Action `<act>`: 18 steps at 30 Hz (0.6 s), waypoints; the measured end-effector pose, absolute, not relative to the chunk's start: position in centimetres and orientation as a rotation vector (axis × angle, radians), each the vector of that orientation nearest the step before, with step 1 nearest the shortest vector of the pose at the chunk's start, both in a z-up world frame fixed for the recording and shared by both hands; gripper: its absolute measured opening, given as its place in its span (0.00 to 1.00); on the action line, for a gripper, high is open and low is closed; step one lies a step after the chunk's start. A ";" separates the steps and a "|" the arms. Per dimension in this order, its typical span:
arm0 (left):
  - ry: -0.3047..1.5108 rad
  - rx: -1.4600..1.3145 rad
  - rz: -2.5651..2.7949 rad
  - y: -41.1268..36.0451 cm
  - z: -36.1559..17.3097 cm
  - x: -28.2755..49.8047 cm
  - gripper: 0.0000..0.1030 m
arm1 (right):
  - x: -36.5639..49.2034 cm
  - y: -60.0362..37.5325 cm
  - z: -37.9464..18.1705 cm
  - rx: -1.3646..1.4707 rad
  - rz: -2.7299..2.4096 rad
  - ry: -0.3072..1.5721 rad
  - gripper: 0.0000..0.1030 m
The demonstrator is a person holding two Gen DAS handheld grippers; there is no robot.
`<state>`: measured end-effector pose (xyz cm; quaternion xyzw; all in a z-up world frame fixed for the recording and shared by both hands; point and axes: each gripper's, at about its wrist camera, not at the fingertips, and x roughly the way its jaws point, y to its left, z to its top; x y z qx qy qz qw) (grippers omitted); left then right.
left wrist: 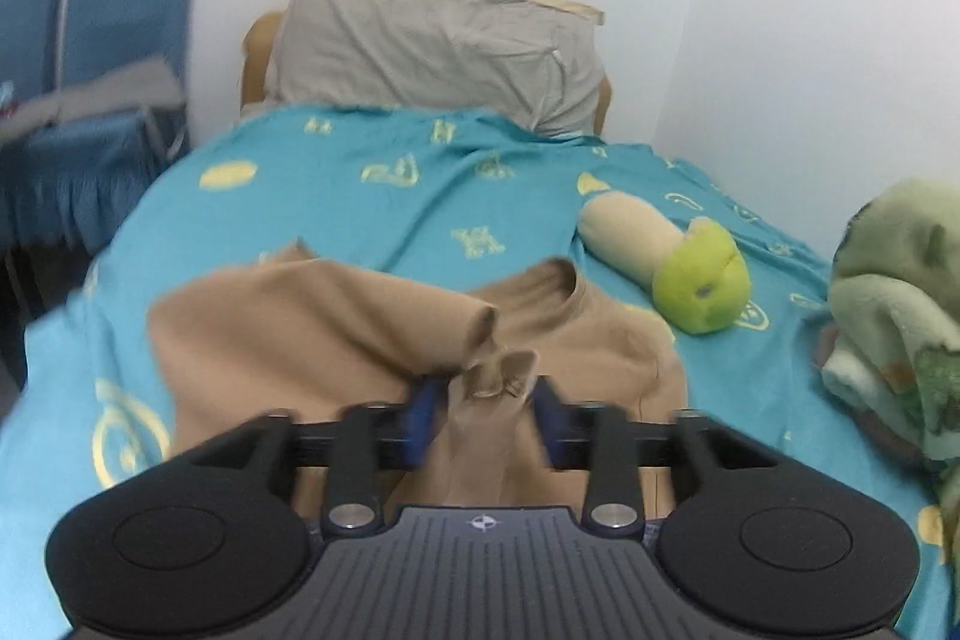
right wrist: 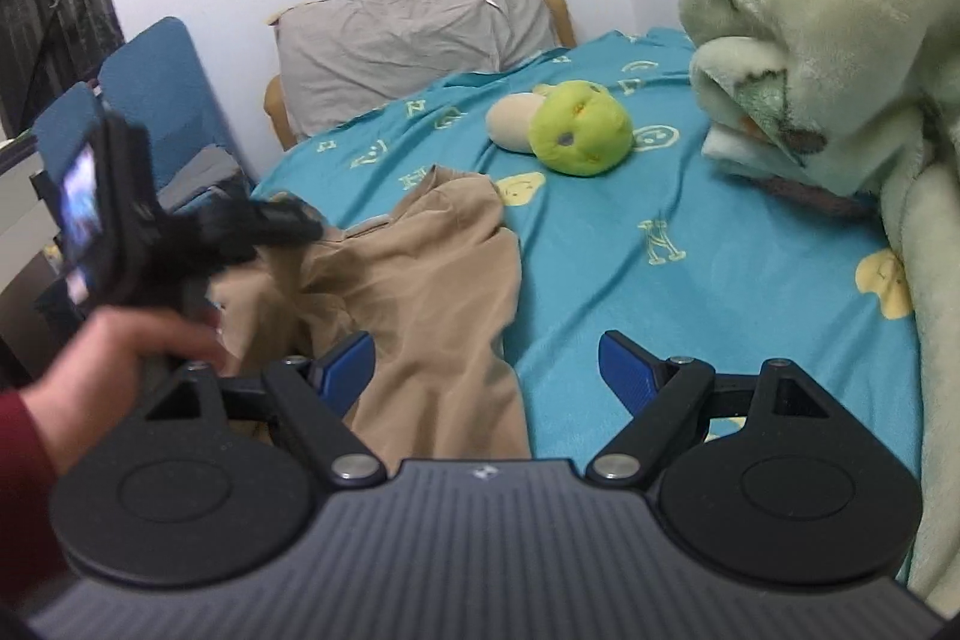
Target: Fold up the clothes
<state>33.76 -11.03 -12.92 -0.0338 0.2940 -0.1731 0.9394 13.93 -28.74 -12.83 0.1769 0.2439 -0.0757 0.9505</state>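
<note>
The left hand-held gripper (left wrist: pixel 485 397) is clamped on a bunched fold of the tan shirt (left wrist: pixel 288 334), its blue pads (left wrist: pixel 423 415) pressing the cloth from both sides so that a strip of fabric hangs down between them toward the camera. The rest of the shirt lies crumpled on the bed sheet (left wrist: pixel 372 220) — teal with yellow letters and smiley faces — with its neck opening turned toward the far end of the bed. In the right wrist view a bare hand (right wrist: pixel 114 358) with a dark red sleeve (right wrist: pixel 18 484) grips the left tool's handle at the shirt's left edge, blurred. The right hand-held gripper (right wrist: pixel 486 370) hovers with its fingers spread wide and nothing between them; its left pad (right wrist: pixel 348 367) is over the near part of the shirt, the right one over bare sheet. Beyond the shirt, close to its collar, lies a plush toy (left wrist: pixel 690 274) with a green head and a cream body. To the right a heap of pale green fleece blanket (right wrist: pixel 828 58) crowds that side of the bed. At the head of the bed a grey pillow (left wrist: pixel 432 46) leans against the white wall, and blue chairs (left wrist: pixel 102 10) stand to the left of the bed.
</note>
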 end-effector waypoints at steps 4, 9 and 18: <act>0.572 -0.048 -0.296 -8.6 -11.8 29.1 0.71 | 14.0 -27.9 -12.4 0.340 -0.103 0.465 0.80; 0.522 0.015 -0.225 -5.1 -8.1 21.1 0.88 | 13.1 -26.6 -11.3 0.290 -0.047 0.397 0.81; 0.464 0.039 -0.164 -0.2 -4.7 8.6 1.00 | 10.8 -24.4 -9.6 0.237 0.049 0.377 0.22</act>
